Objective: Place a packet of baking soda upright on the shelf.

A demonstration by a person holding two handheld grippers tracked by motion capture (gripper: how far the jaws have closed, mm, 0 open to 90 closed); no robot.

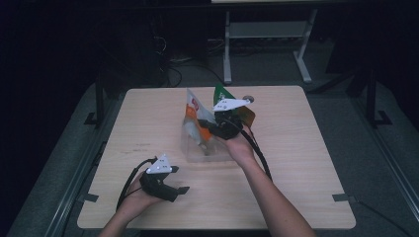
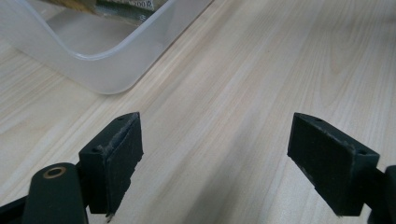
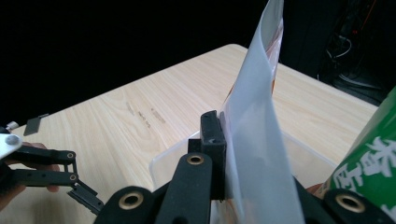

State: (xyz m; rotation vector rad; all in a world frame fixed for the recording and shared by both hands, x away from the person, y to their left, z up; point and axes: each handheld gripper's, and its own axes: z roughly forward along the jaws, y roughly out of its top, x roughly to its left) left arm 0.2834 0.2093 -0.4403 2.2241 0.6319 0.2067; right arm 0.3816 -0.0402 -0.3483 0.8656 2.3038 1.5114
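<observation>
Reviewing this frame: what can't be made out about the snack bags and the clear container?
- Orange-and-white bag: right gripper view, its print faces away; the right gripper is shut on it.
- Green bag: right gripper view, cut off by the frame edge.
- Clear container: left gripper view, contents cut off at the top edge.
- Bag lettering: high view, too small.

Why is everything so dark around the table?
High view: light falls on the wooden table, the room around stays dim. Right gripper view: black background, and the close white pouch looks soft. Left gripper view: bright, the clear plastic tub shines.
</observation>
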